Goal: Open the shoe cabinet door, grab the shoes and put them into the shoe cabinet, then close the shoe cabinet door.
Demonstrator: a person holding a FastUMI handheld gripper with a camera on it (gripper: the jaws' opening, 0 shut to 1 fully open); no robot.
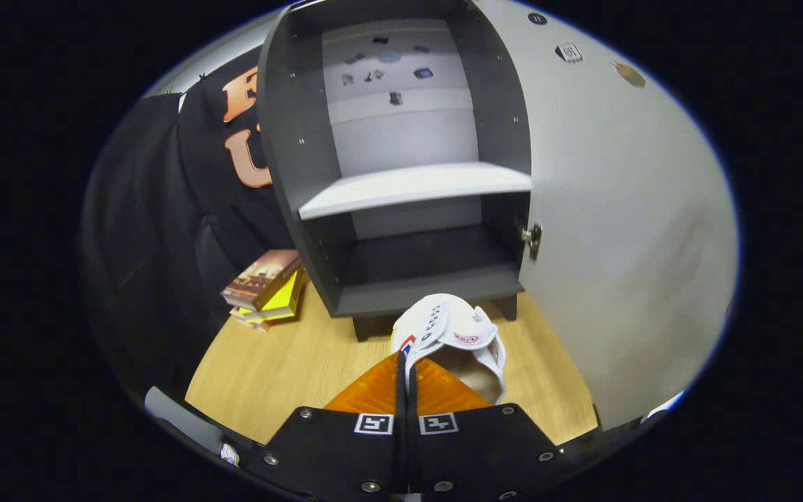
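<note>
A: Where do we stand with the gripper [402,362]?

B: At the bottom centre of the frame, its fingers are drawn together on the white shoe [452,333]. We judge that both press on a thin edge at the shoe's collar, since hardly any gap shows between them. The shoe hangs just ahead of the fingertips, toe pointing away, toward the cabinet [401,174].

A: Why do we hold it by the collar?

B: Probably because a thin rim suits a narrow two-finger pinch, and the toe then leads into the opening. We cannot tell whether the sole touches the table [283,369] or hangs clear of it.

A: Condition of the cabinet?

B: It fills the upper centre of the frame. The door [617,230] stands swung wide to the right, hinge [532,239] visible at its inner edge, so the opening step reads as done. The wide swing leaves the approach clear.

A: Contents?

B: A shelf [415,187] splits the interior. The upper compartment holds no shoe; small dark marks show on its back panel. The lower compartment [422,265], directly beyond the shoe, also appears bare, and it looks like the nearer target.

A: Anything beside it?

B: Stacked books [265,286] lie on the table at centre left, just beside the cabinet's left wall.
</note>
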